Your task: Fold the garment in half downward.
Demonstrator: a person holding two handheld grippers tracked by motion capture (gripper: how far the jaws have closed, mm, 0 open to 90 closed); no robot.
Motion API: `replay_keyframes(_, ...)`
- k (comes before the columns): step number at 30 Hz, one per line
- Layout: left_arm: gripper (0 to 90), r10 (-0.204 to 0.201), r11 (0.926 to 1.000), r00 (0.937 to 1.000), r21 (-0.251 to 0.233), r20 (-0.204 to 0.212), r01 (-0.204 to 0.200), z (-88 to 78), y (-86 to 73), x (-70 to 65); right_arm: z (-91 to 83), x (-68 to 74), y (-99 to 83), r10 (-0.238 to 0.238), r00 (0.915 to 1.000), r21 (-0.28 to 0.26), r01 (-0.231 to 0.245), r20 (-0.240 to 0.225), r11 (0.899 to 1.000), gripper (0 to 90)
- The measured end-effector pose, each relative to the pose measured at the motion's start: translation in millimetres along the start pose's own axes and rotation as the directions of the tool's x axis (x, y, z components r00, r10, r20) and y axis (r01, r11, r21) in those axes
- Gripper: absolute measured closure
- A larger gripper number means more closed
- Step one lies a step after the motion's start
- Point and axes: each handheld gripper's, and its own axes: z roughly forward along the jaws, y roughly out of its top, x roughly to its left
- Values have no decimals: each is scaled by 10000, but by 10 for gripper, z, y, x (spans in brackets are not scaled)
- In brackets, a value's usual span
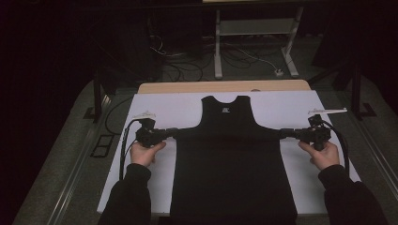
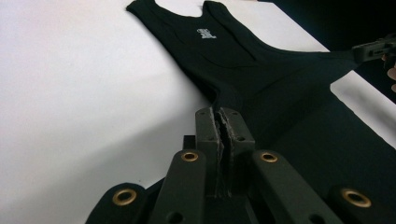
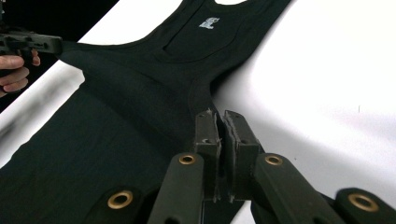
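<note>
A black sleeveless top (image 1: pixel 230 159) lies flat on a white sheet (image 1: pixel 281 105), neck toward the far edge, a small white label (image 2: pixel 206 33) inside the collar. My left gripper (image 1: pixel 173 132) is shut on the top's left underarm corner, pulling the cloth out to the left. My right gripper (image 1: pixel 283 133) is shut on the right underarm corner and stretches it to the right. In the left gripper view the jaws (image 2: pixel 224 114) meet on the black fabric; in the right gripper view the jaws (image 3: pixel 220 116) pinch the cloth edge too.
The white sheet covers a wooden table (image 1: pixel 225 86). Beyond the far edge stand a metal table frame (image 1: pixel 256 42) and loose cables (image 1: pixel 178 65) on a dark floor. Bare white margins lie on both sides of the top.
</note>
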Motion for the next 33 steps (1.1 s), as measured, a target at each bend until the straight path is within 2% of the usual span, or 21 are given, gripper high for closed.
replay_keyframes(6,856,63,9996,10000,265,2,-63,-23,-73,-26,-21,32,-48,-52,10000,174,51,11,9998,836)
replay_keyframes(24,856,92,9984,9999,559,97,-97,-100,-154,-88,-89,110,-158,-38,9999,299,40,-94,9995,834)
replay_keyframes(33,855,204,9958,9996,891,193,-220,-148,-224,-137,-116,145,-223,-35,9999,437,40,-124,9990,834)
